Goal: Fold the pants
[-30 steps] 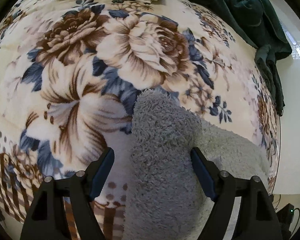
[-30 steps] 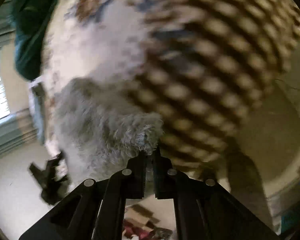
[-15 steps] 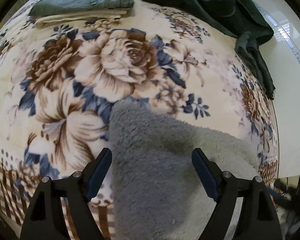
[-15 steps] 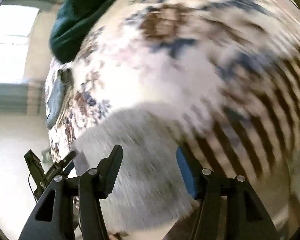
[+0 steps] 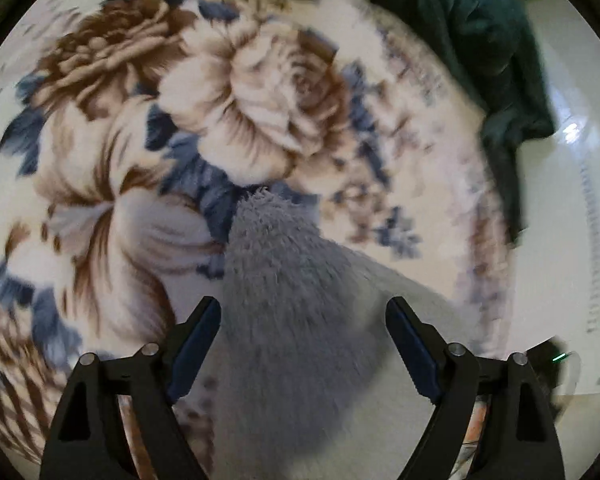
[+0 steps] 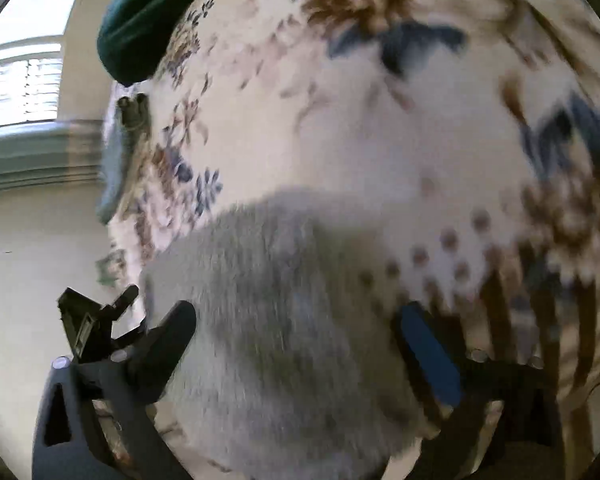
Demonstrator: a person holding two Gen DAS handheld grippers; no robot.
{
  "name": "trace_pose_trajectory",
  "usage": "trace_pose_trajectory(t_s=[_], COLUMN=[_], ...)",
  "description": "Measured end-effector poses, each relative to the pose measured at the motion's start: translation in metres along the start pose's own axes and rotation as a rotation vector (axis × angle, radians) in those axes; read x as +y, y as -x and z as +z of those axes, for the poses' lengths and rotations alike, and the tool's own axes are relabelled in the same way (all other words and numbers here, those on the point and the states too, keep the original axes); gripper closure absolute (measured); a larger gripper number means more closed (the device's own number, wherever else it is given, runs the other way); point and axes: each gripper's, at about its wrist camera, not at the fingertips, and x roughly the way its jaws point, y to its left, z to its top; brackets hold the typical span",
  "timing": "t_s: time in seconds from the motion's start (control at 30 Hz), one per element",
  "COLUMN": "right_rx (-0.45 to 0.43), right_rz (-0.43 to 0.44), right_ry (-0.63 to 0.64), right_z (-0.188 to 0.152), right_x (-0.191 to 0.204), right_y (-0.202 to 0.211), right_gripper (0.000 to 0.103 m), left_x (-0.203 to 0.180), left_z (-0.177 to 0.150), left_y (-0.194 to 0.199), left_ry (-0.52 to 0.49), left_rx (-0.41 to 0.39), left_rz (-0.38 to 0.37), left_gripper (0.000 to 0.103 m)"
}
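I see the grey fleece pants [image 5: 296, 320] lying on the flowered blanket [image 5: 112, 184]. My left gripper [image 5: 303, 320] is spreading its fingers, pants between them, untouched. My right gripper [image 6: 300, 336] fingers are opening wide over the same pants, gripping nothing.

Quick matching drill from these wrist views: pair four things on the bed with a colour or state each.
Things:
1. fluffy pants
2. blanket
3. garment at the bed edge
4. right tool

Descriptions:
A. dark green
B. grey
C. floral, cream with brown and blue
D. jaws wide and opening, not pressing the fabric

Pairs: 1-B, 2-C, 3-A, 4-D
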Motion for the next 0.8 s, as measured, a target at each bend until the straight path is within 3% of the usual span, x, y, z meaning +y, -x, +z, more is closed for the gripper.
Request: trace_pose_trajectory(t_s=[0.1, 0.17, 0.37, 0.57, 0.63, 0.67, 0.7, 0.73, 0.8], right_rx=[0.116, 0.169, 0.197, 0.194, 0.171, 0.164, 0.154, 0.138, 0.118], right_rz=[-0.030, 0.006, 0.153, 0.155, 0.149, 0.153, 0.161, 0.152, 0.147], right_ry=[-0.050, -0.074, -0.050, -0.012, 0.010, 0.009, 0.009, 0.020, 0.033], right_z=[-0.031, -0.041, -0.036, -0.028, -0.031, -0.032, -0.034, -0.035, -0.037], right_x=[-0.036, -0.046, -0.042, -0.019, -0.008, -0.005, -0.001, 0.006, 0.019], right_y=[-0.018, -0.035, -0.056, -0.076, -0.073, -0.071, -0.068, -0.065, -0.058], right_gripper=[0.000, 0.000, 0.000, 0.000, 0.023, 0.047, 0.054, 0.055, 0.060], left_x=[0.006, 0.012, 0.025, 0.029, 0.024, 0.021, 0.019, 0.015, 0.009], left_z=[-0.021, -0.035, -0.059, -0.063, -0.064, -0.064, -0.065, -0.065, -0.066], left_y=[0.016, 0.015, -0.018, -0.037, -0.035, -0.033, -0.031, -0.029, -0.020], left_ry=[0.052, 0.071, 0.055, 0.047, 0.027, 0.018, 0.008, -0.005, -0.039], left_rx=[-0.021, -0.014, 0.078, 0.124, 0.122, 0.116, 0.115, 0.112, 0.099], left_rz=[-0.081, -0.102, -0.062, -0.102, -0.094, -0.096, -0.095, -0.093, -0.088], left_gripper=[0.003, 0.003, 0.003, 0.003, 0.003, 0.003, 0.011, 0.017, 0.047])
